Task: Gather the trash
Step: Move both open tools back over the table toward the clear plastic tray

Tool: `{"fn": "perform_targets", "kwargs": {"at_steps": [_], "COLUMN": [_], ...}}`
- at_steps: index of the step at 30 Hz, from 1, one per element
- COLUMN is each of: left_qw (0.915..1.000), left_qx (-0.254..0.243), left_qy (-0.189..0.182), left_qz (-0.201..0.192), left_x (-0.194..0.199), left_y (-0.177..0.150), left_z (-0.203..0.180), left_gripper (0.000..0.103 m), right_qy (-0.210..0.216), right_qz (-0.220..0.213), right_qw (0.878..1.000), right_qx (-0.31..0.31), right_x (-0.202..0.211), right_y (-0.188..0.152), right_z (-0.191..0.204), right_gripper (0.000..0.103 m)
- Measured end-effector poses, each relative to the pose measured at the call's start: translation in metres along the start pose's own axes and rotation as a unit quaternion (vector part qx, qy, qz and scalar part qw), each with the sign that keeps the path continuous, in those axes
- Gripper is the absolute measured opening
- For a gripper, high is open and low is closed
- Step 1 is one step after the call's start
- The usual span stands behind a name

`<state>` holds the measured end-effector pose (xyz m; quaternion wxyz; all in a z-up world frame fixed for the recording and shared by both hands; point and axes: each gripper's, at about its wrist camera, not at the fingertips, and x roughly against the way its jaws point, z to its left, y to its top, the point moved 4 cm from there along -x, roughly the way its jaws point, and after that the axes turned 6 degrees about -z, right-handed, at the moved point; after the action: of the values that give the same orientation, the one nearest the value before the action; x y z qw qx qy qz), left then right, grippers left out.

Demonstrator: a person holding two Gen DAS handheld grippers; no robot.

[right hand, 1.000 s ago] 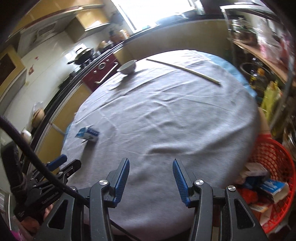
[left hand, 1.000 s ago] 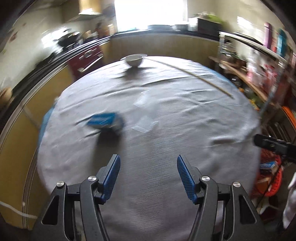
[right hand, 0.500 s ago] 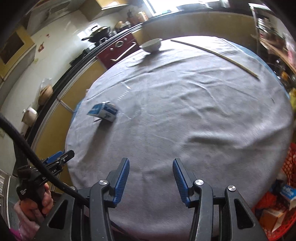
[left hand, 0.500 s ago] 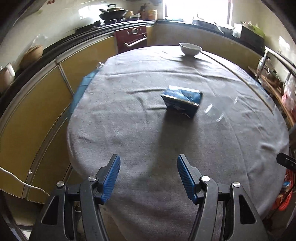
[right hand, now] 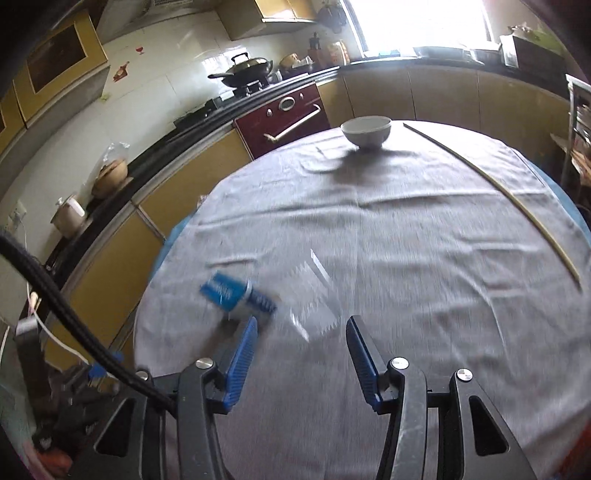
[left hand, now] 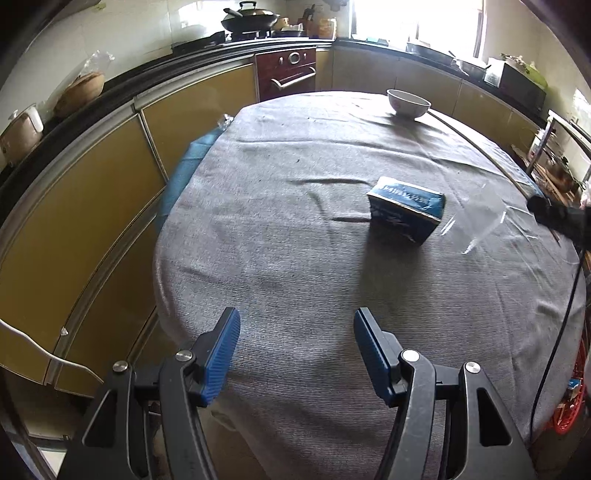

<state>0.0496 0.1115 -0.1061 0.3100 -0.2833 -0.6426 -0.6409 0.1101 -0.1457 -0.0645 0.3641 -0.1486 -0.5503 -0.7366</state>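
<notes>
While both hand-held grippers hang over the round bench [left hand: 295, 258], neither holds anything; the left hand-held gripper [left hand: 295, 332] has its blue pads parted w/ only grey cloth showing btwn them; the right hand-held gripper [right hand: 301, 341] has its jaws opening, also w/ nothing but cloth btwn them.

The blue carton [left hand: 406, 208], the trash in view, lies on its side on the grey tablecloth [left hand: 277, 184]; in the left wrist view it sits ahead & to the right of the gripper, well apart from the pads; in the right wrist view the same carton [right hand: 236, 295] is blurred, just above & left of the left-side pad, near it but not btwn the jaws; can't tell if pad & carton touch. A clear plastic wrapper [right hand: 314, 295] lies flat on the cloth just beside the carton, ahead of the right gripper's gap; in the left view it shows as faint glints right of the carton.

At the far edge of the bench a white bowl [left hand: 408, 103] stands upright; a long thin stick [right hand: 498, 188] lies across the cloth on the right side, well apart from the carton. Past the bench: yellow cabinets [left hand: 74, 206], a dark red oven [left hand: 286, 72], a wok [left hand: 251, 18] on the stove. A bit of red basket [left hand: 569, 417] shows at the lower right edge of the left view, below the bench rim; contents too small to tell. A black cable [right hand: 74, 325] crosses the lower left of the right view.
</notes>
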Motion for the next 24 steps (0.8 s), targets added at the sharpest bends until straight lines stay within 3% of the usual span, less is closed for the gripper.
{"fn": "perform_targets", "kwargs": {"at_steps": [7,13,24], "left_qw": [0.9999,0.9999,0.9999], "left_qx": [0.005,0.002,-0.002], "left_qy": [-0.001,-0.003,-0.003], "left_qz": [0.012,0.015,0.014], "left_x": [-0.007,-0.008,-0.005], "left_y": [-0.001,-0.002,-0.004], "left_z": [0.0,-0.002,-0.008], "left_gripper": [0.065,0.065,0.065], "right_qy": [-0.01,-0.047,-0.04], "right_qz": [-0.01,0.002,0.007], "right_qw": [1.0,0.999,0.999], "right_qx": [0.007,-0.008,-0.003], "right_x": [-0.041,-0.07,-0.039], "right_y": [0.031,0.027,-0.016], "right_z": [0.01,-0.001,-0.014], "right_gripper": [0.055,0.055,0.055]}}
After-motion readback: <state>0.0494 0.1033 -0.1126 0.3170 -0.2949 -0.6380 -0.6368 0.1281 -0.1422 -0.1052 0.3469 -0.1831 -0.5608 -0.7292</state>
